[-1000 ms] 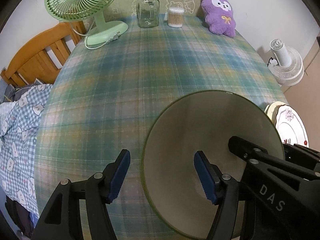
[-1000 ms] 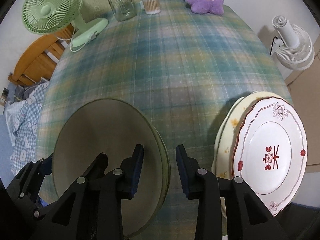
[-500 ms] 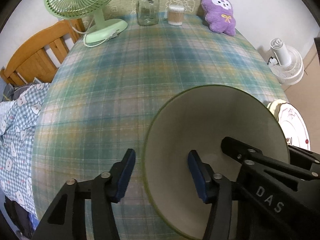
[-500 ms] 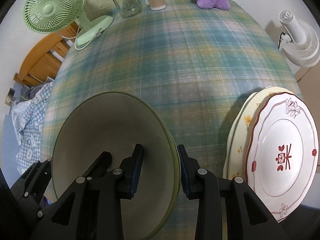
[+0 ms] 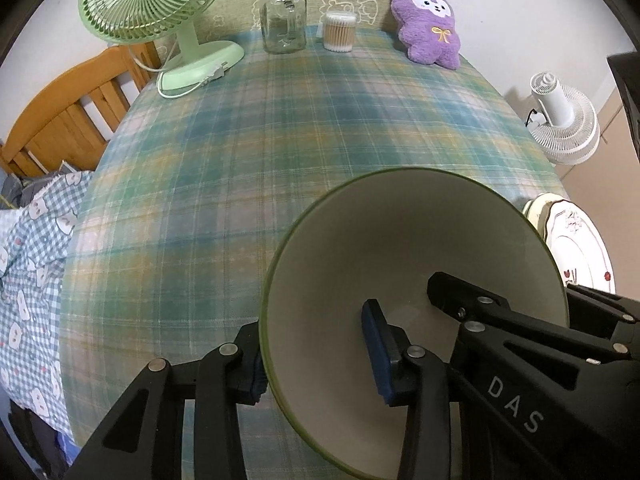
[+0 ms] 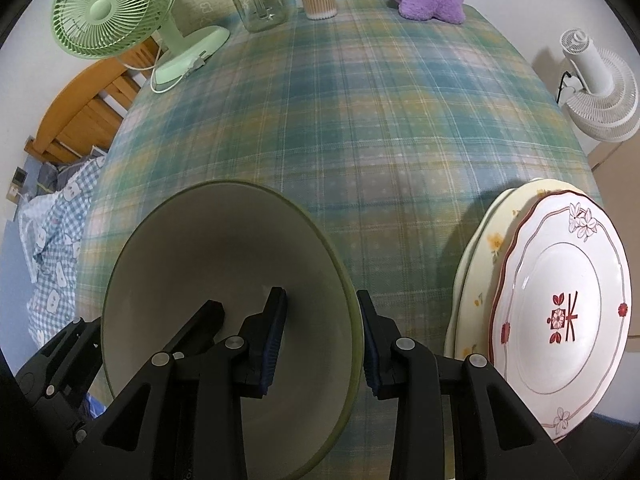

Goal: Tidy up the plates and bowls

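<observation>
A cream bowl with a green rim [image 5: 420, 240] sits near the front of the plaid table, held from both sides. My left gripper [image 5: 316, 340] straddles its left wall. One pad is outside the rim and one is inside, and the jaws are closing onto the wall. On the opposite side my right gripper [image 6: 320, 304] is shut on the bowl [image 6: 224, 248], with its wall between the pads. To the right lies a white plate with red flowers [image 6: 560, 312], stacked on a cream plate [image 6: 480, 248].
Along the table's far edge stand a green desk fan [image 5: 152, 4], a glass jar [image 5: 282, 20], a tub of cotton swabs [image 5: 340, 32] and a purple plush toy [image 5: 428, 24]. A white fan [image 5: 560, 120] stands off the table's right side, and checked bedding [image 5: 36, 240] lies to the left.
My left jaws have narrowed from wide apart onto the bowl's wall. The bowl looks larger in both views. A second rim seen under it earlier no longer shows.
</observation>
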`<state>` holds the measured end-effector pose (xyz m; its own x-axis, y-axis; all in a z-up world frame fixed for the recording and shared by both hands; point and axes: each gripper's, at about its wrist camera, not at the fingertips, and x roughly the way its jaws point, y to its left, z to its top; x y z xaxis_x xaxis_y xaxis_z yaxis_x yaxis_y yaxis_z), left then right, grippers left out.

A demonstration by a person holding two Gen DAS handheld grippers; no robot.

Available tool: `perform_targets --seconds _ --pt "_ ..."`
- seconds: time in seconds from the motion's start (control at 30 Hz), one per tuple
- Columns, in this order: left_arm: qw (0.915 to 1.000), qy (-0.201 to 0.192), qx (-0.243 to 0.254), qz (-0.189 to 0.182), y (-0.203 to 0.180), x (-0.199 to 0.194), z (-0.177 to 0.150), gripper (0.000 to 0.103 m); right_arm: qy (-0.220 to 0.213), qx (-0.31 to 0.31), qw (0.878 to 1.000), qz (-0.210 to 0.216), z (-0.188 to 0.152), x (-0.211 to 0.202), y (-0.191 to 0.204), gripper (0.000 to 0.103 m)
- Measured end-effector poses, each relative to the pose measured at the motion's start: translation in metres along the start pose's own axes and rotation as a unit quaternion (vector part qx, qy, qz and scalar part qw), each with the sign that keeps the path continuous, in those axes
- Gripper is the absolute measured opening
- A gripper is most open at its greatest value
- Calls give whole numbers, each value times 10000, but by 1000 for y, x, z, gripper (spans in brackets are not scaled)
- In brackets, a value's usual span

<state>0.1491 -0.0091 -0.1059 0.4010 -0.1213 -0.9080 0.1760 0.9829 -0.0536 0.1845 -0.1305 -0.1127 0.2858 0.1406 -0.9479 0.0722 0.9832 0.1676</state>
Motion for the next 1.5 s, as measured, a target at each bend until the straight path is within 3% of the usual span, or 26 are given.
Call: perform_targets --seconds 0.4,1.17,1.5 --pt "9998 105 -71 -144 6 -10 -4 39 81 189 9998 29 -7 -8 3 38" --pt "9988 -336 161 -314 25 -57 -2 39 -386 288 9987 -192 -14 -57 35 38" --pt "9986 -468 82 -219 12 -63 1 39 -501 183 9985 -116 -12 -66 23 38"
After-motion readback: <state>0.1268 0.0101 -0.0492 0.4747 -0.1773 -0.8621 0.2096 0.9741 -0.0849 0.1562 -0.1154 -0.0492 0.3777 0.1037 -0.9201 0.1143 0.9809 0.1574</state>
